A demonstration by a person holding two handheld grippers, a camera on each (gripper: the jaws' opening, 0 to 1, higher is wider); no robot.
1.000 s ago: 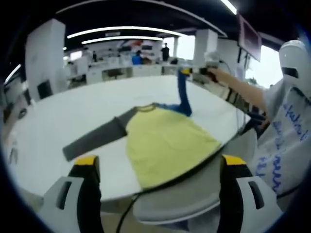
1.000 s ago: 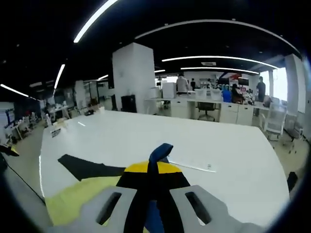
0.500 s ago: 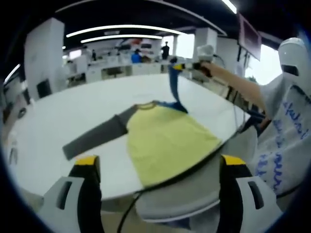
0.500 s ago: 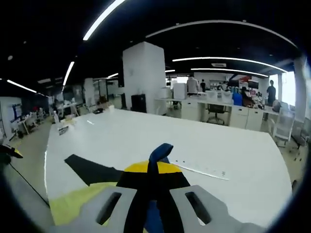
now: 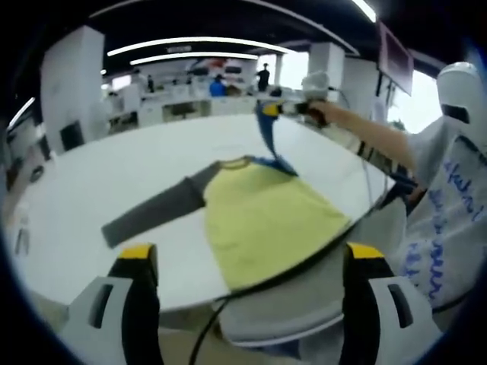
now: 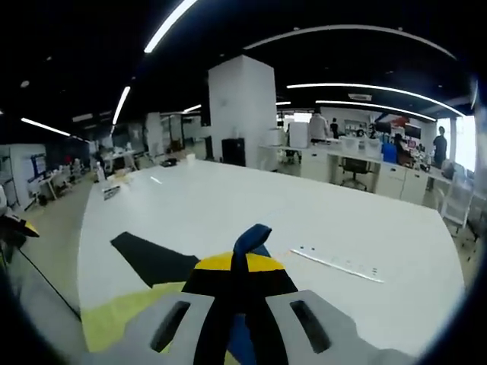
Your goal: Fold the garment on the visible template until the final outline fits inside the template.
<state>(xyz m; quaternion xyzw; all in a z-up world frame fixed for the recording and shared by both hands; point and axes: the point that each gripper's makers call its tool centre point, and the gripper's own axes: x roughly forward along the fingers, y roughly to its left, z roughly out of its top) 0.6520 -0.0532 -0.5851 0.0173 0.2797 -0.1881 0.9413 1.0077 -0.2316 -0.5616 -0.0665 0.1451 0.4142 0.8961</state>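
Observation:
A yellow shirt [image 5: 268, 220] lies flat on the white table [image 5: 99, 182], its hem near the front edge. One grey sleeve [image 5: 156, 213] stretches out to the left. The blue sleeve [image 5: 268, 141] is lifted off the table, held up by my right gripper [image 5: 275, 108] at the far side. In the right gripper view my right gripper [image 6: 245, 262] is shut on the blue sleeve [image 6: 251, 239], with the grey sleeve [image 6: 148, 258] and yellow body [image 6: 114, 323] below. My left gripper [image 5: 247, 262] stands open, back from the table's near edge, holding nothing.
A person's arm [image 5: 365, 133] and white printed top [image 5: 449, 198] are at the right. A grey chair [image 5: 304, 304] sits under the table's front edge. A thin strip with dots [image 6: 338, 262] lies on the table. Desks and people stand far behind.
My right gripper has carried the raised blue sleeve leftward over the shirt, and the sleeve now slants more. The left gripper has stayed put.

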